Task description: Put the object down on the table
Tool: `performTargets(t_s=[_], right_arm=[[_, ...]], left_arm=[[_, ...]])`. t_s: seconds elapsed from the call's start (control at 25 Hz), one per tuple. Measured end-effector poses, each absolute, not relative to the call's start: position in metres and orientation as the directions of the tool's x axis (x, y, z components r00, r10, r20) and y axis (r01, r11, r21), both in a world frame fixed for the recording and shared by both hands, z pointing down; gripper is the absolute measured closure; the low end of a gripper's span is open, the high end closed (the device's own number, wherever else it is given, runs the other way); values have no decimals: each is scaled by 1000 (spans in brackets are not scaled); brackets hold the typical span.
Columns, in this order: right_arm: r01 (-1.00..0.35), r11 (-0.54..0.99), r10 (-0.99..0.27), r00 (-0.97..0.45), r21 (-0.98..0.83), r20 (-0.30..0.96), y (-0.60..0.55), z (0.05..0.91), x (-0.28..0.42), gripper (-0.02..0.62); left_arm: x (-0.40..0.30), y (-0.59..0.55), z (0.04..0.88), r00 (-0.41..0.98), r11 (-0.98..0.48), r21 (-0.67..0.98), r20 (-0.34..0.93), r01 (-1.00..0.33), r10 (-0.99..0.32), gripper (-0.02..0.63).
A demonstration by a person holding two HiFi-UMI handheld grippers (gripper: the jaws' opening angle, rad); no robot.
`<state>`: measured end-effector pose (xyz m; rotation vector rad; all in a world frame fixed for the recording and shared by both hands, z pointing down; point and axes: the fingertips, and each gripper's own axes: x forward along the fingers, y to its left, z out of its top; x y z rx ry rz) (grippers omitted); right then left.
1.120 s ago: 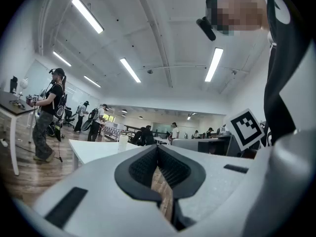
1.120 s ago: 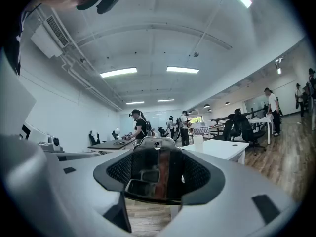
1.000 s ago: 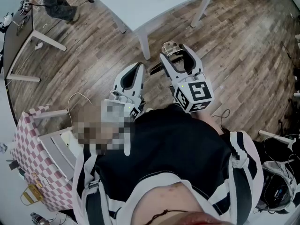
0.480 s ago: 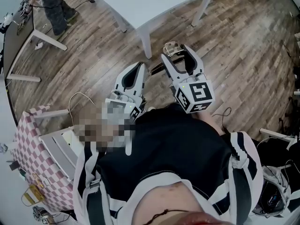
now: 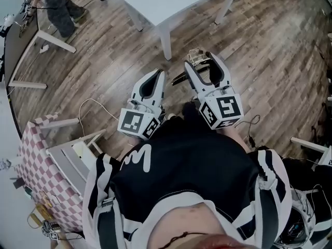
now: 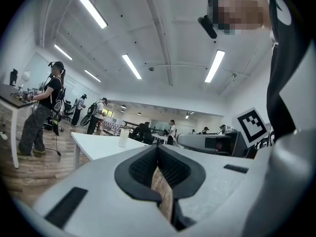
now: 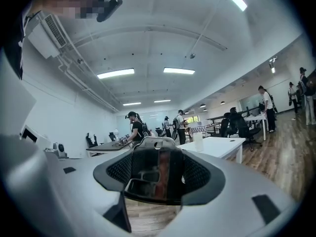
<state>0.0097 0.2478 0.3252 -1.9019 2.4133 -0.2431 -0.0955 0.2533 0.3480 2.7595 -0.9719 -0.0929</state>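
My right gripper [image 5: 200, 57] is shut on a dark object with a metal top [image 5: 193, 55]; a black part of it sticks out to the left [image 5: 179, 78]. In the right gripper view the object [image 7: 157, 174] fills the space between the black pads. My left gripper [image 5: 156, 75] is level with it on the left, shut, with only a thin wedge of floor showing between its pads [image 6: 174, 172]. Both are held over the wooden floor, short of the white table [image 5: 171, 1]. A white cup [image 7: 198, 141] stands on that table [image 7: 219, 144], and the left gripper view shows the cup [image 6: 123, 137] too.
A person [image 5: 54, 7] stands at the far left by a dark desk [image 5: 26, 27]. A pink checkered cloth [image 5: 36, 162] and a white frame [image 5: 70, 160] are at my lower left. A cable [image 5: 91, 104] lies on the floor. Bags [image 5: 306, 191] sit at the lower right.
Both grippers sit slightly lower and further right in the head view, and the table has slid towards the top edge. The right gripper still holds the object.
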Motion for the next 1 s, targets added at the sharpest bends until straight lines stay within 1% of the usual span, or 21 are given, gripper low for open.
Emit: performTargets(t_s=[0.2,0.44,0.68,1.0], right_arm=[[-963,213,-973,-225,-162,59,243,328,19,299],[-949,244,-962,-262,-198,74,207,340,25,299],[-940,287,-952,-301,-185,51,147,331,41,299],[-935,315,-945,-326,-165,39,64,318,85,299]], left_arm=[[-87,248,346,784,-763,223,4,-606,-621,600],[-80,218,352,763,-741,223,21,-633,-646,600],[-58,161,347,751,-734,203,11,-648,-660,600],[-12,78,333,733,-720,200,-18,-664,-680,601]])
